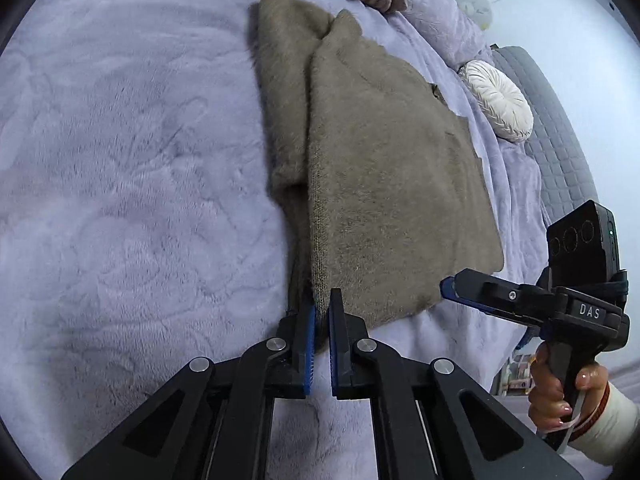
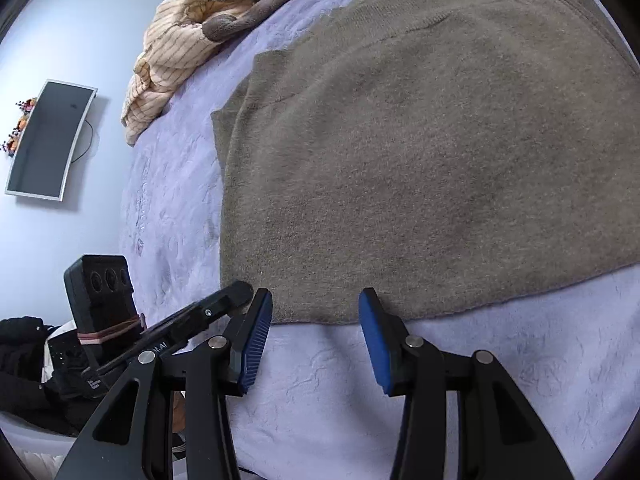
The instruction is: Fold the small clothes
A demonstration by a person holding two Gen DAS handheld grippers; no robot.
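Note:
A taupe knit sweater point(image 1: 384, 184) lies on a lavender plush blanket point(image 1: 120, 160), its left side folded over the body. My left gripper point(image 1: 322, 300) is shut on the sweater's near hem corner at the fold. In the right wrist view the sweater point(image 2: 420, 160) fills the middle, spread flat. My right gripper point(image 2: 316, 308) is open, its blue pads on either side of the near hem edge, just at the cloth. The right gripper also shows in the left wrist view point(image 1: 448, 286), beside the sweater's right hem corner.
A pile of brown and striped cream clothes point(image 2: 192, 36) lies at the blanket's far end. A round white cushion point(image 1: 500, 100) and grey quilted cover point(image 1: 560, 140) sit to the right. A wall-mounted screen point(image 2: 48, 140) hangs beyond the bed.

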